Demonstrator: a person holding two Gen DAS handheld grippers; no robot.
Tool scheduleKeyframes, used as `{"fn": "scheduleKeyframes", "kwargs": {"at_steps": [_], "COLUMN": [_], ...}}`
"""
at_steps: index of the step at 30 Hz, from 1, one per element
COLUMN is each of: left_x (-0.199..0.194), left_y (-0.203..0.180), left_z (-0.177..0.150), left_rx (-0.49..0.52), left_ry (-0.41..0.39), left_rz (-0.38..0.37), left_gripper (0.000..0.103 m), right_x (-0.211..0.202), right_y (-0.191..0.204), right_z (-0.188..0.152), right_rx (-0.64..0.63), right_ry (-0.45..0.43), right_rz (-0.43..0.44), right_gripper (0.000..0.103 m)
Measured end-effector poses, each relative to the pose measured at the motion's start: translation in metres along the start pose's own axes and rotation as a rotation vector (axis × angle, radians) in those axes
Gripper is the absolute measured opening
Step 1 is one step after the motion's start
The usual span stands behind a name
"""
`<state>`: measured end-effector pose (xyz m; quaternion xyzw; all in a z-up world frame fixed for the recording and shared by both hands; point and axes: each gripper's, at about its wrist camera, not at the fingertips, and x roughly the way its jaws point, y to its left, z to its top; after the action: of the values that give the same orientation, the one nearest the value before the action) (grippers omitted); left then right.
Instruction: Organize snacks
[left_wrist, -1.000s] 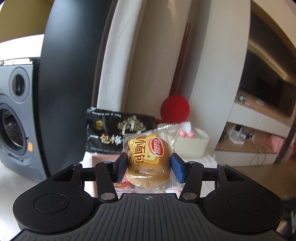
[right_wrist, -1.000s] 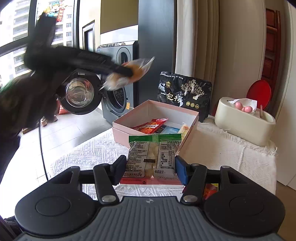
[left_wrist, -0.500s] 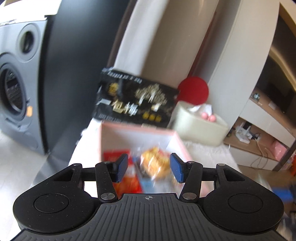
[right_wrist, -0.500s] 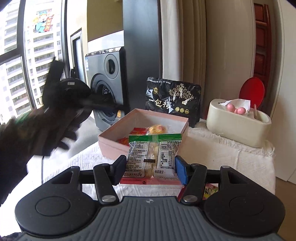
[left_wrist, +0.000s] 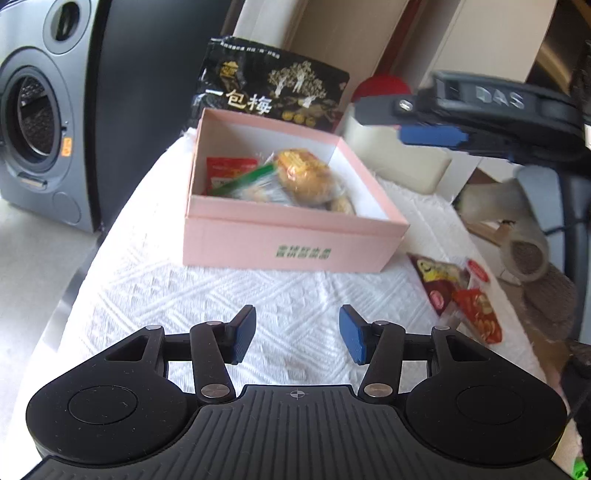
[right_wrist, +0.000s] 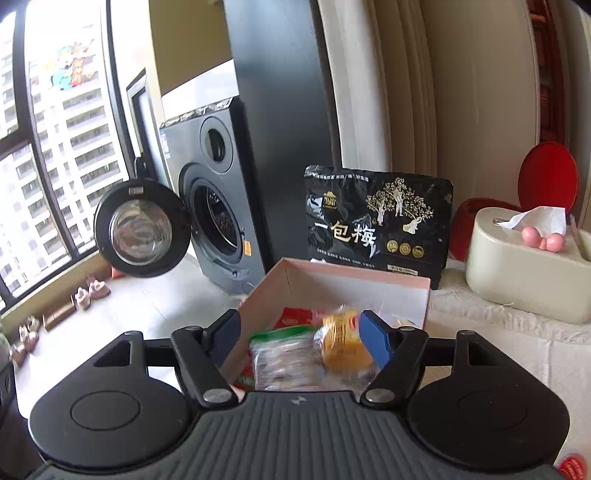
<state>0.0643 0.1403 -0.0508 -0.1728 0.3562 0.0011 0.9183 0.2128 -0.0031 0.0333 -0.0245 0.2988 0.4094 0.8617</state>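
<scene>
1. The left claw (left_wrist: 297, 334) is hanging open and empty over the desk (left_wrist: 221, 295), the pink box (left_wrist: 295, 243) lying beyond it
2. The right claw (right_wrist: 299, 338) is gaping open above the box's snacks (right_wrist: 343, 343), gripping nothing

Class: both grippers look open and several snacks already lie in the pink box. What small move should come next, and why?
Probably move the open left gripper right toward the loose snack packets on the tablecloth; they lie outside the pink box, and the right gripper hangs open over it.

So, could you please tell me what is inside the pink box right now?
The pink box holds a round bun in a yellow wrapper, a green-topped clear packet and a red packet. Anything beneath them is covered.
</scene>
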Motion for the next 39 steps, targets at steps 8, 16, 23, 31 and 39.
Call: {"fn": "scheduleKeyframes", "kwargs": {"at_steps": [8, 16, 23, 31, 39], "left_x": [0.01, 0.027, 0.038, 0.04, 0.042], "left_y": [-0.049, -0.097, -0.102, -0.099, -0.1], "left_z": [-0.017, -0.033, -0.038, -0.038, -0.039], "left_rx": [0.096, 0.229, 0.227, 0.208, 0.222], "left_ry": [0.064, 0.132, 0.161, 0.14, 0.115], "left_rz": [-0.003, -0.019, -0.005, -0.018, -0.021], "left_gripper": [0.055, 0.055, 0.055, 0.055, 0.055], "right_x": [-0.071, -0.109, -0.105, -0.118, -0.108], "right_y": [-0.028, -0.061, -0.059, -0.053, -0.112], "right_z": [-0.095, -0.175, -0.189, -0.178, -0.155], "right_rx": [-0.124, -0.008, 0.029, -0.032, 0.158], "right_ry": [0.111, 0.188, 0.181, 0.093, 0.029], "right_rz": [-0.155, -0.275, -0.253, -0.263, -0.399], "right_gripper": [0.072, 0.072, 0.075, 0.076, 0.083]}}
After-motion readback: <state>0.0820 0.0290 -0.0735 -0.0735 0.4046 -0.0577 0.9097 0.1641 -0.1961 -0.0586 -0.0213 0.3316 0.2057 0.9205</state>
